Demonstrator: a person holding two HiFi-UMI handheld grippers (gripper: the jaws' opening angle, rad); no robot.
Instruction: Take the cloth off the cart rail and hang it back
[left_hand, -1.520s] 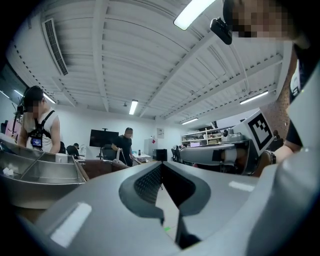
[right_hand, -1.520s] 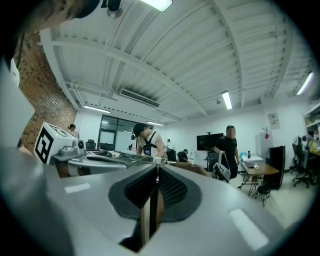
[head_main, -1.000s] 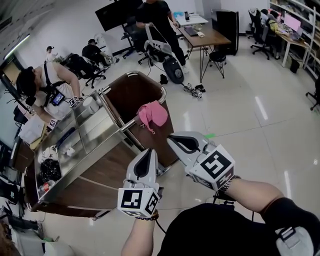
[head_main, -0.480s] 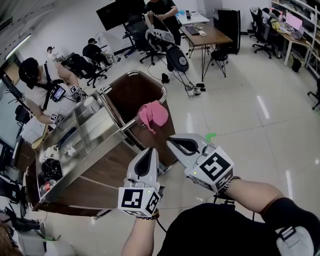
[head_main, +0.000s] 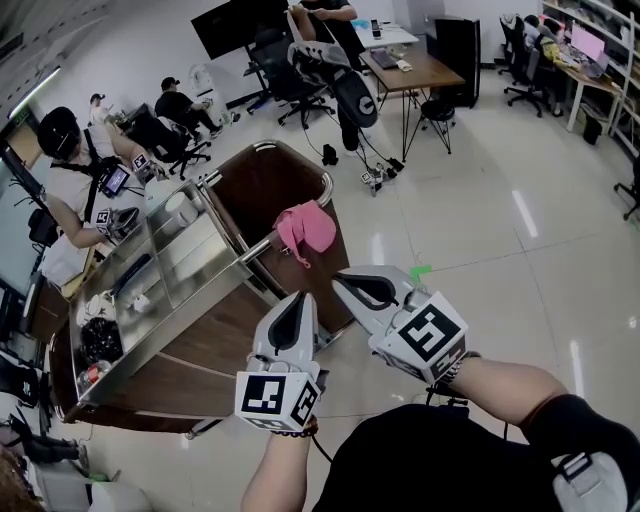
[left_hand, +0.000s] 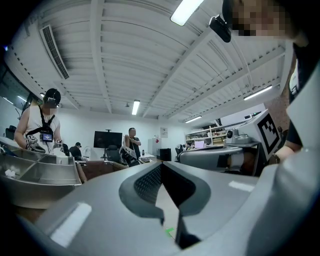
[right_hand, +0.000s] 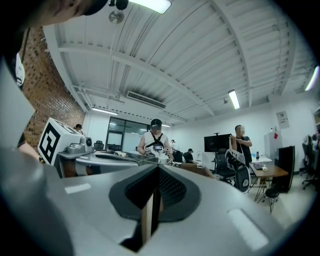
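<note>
A pink cloth (head_main: 305, 230) hangs bunched over the steel rail (head_main: 258, 249) at the near end of a brown cart (head_main: 270, 185) with a stainless top. Both grippers are held level in front of the cart, below the cloth and apart from it. My left gripper (head_main: 297, 298) is shut with nothing in it, its tips meeting in the left gripper view (left_hand: 161, 165). My right gripper (head_main: 341, 278) sits a little right of it and is also shut and empty, the jaws together in the right gripper view (right_hand: 158, 167).
A person in a white vest (head_main: 75, 175) works at the cart's far left side. Another person (head_main: 335, 20) handles a large device (head_main: 345, 85) near a desk (head_main: 425, 72) at the back. Office chairs stand behind. Green tape (head_main: 420, 271) marks the tiled floor.
Both grippers have stayed still. The person at the back has carried the device farther away and higher. The person in the white vest has shifted along the cart.
</note>
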